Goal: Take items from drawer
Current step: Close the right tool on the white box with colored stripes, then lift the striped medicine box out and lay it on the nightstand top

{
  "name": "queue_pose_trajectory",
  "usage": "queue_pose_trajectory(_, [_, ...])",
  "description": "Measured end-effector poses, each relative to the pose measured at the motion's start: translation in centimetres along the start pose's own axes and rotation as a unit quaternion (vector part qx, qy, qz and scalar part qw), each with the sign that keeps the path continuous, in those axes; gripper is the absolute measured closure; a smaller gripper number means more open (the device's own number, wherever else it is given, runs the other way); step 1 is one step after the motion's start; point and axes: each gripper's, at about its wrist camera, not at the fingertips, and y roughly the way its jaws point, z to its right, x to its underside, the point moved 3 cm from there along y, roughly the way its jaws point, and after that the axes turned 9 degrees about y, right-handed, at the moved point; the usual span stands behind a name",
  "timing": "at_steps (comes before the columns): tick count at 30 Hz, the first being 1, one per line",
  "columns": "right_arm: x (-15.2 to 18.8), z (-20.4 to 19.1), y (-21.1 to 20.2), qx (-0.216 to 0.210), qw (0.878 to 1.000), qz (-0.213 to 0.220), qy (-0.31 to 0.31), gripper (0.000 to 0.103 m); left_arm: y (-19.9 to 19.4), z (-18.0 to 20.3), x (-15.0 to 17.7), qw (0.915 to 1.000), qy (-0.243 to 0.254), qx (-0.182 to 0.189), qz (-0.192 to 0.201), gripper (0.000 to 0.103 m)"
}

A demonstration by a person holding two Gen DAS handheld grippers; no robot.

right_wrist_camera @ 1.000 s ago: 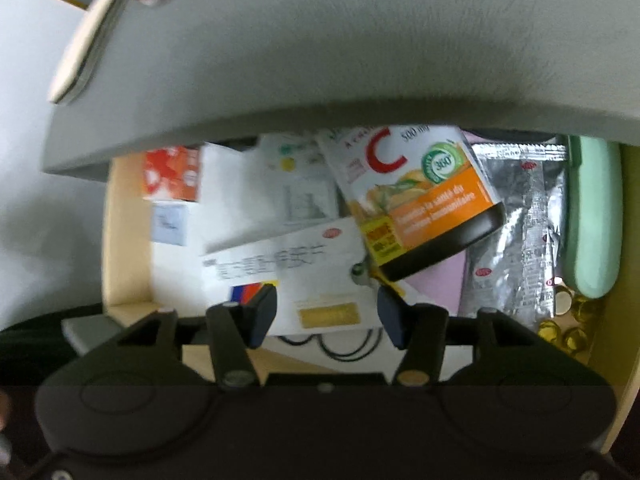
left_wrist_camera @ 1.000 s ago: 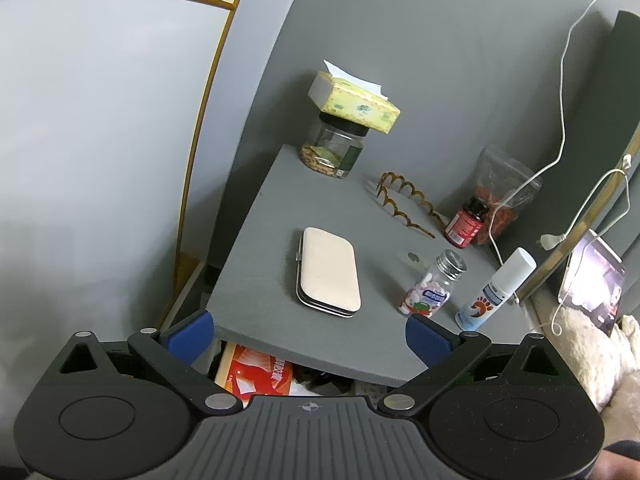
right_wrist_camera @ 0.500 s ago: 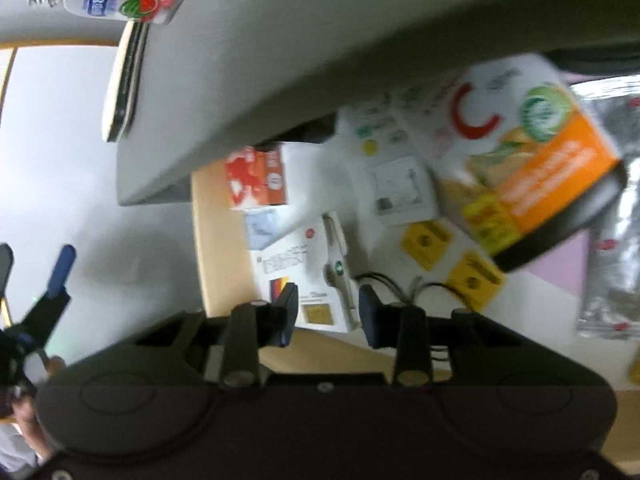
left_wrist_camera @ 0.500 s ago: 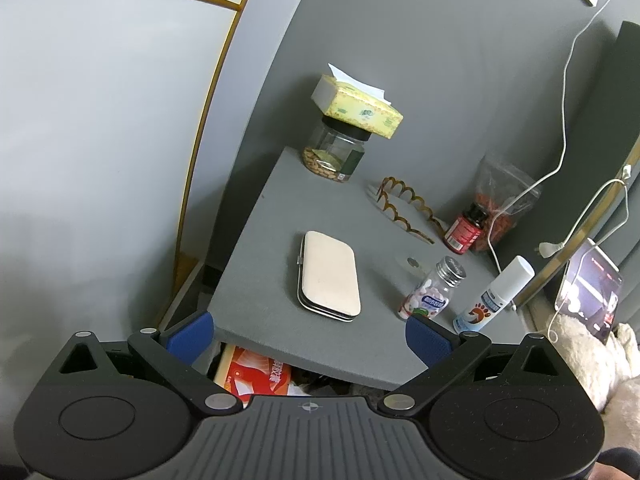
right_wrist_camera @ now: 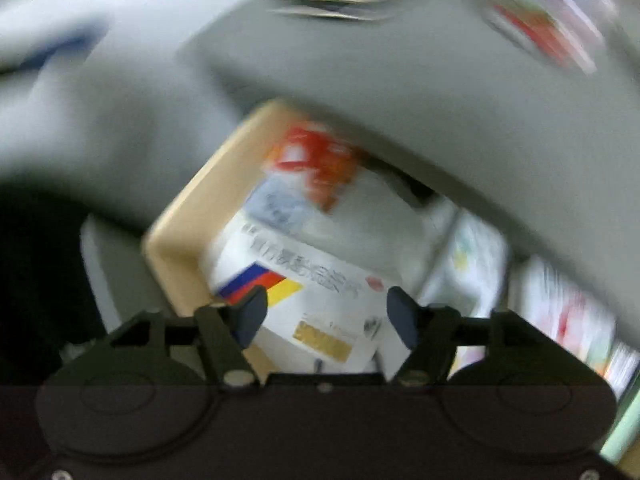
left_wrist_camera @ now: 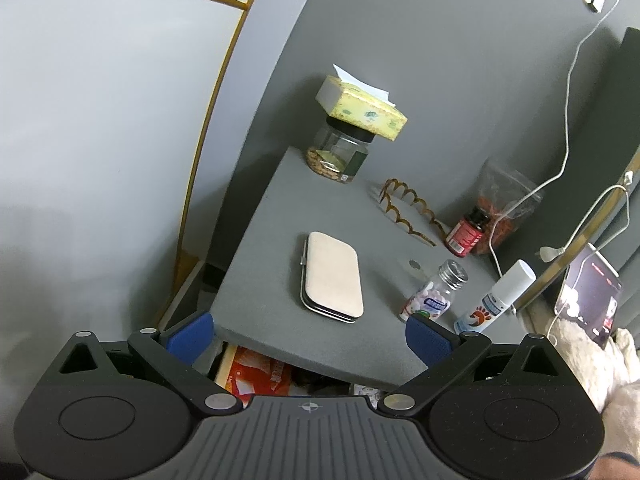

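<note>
On the grey top [left_wrist_camera: 272, 240] stand two bottles; both hand-held grippers gape empty.

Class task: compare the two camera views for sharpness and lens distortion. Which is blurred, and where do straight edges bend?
Left wrist view: sharp, evenly lit; the fisheye bows the grey tabletop edge and wall trim. Right wrist view: heavy motion blur smears the drawer contents and the white box, its print unreadable; its lower strip is darkened.

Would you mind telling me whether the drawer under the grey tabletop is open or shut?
Open. The drawer sticks out beneath the tabletop, its wooden rim and a white box inside exposed.
</note>
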Motion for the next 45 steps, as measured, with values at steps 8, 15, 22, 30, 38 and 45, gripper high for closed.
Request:
queue_pose_trajectory(8, [-1.9,-1.2,3.4,-0.071,0.988,-0.104,-0.087,0.026,-0.1,-0.5,0.0,1.0000,-0.004,-0.005,0.000,0.002])
queue_pose_trajectory(15, [-0.3,-1.3,4.8,-0.020,0.988,-0.066,-0.136,0.015,0.0,-0.7,-0.1,0.9999,-0.011,0.007,-0.002,0.002])
queue_pose_trajectory(22, [-0.7,-0.5,5.4,-0.045,0.986,-0.115,-0.116,0.017,0.1,-0.8,0.1,0.9999,-0.012,0.007,-0.006,0.002])
queue_pose_trajectory(30, [-2.3,-0.5,3.7,-0.122,0.976,-0.169,-0.067,0.029,-0.1,-1.3,0.3,0.9999,-0.009,0.010,-0.007,0.002])
queue_pose_trajectory(38, [-3.7,-0.8,1.7,-0.183,0.965,-0.188,-0.017,0.063,-0.3,-1.3,0.2,0.9999,-0.008,0.007,-0.003,0.002])
queue_pose_trajectory(45, [-4.2,-2.1,3.0,-0.168,0.968,-0.183,-0.024,0.060,-0.3,-0.9,0.3,0.9999,-0.001,0.009,-0.005,0.002])
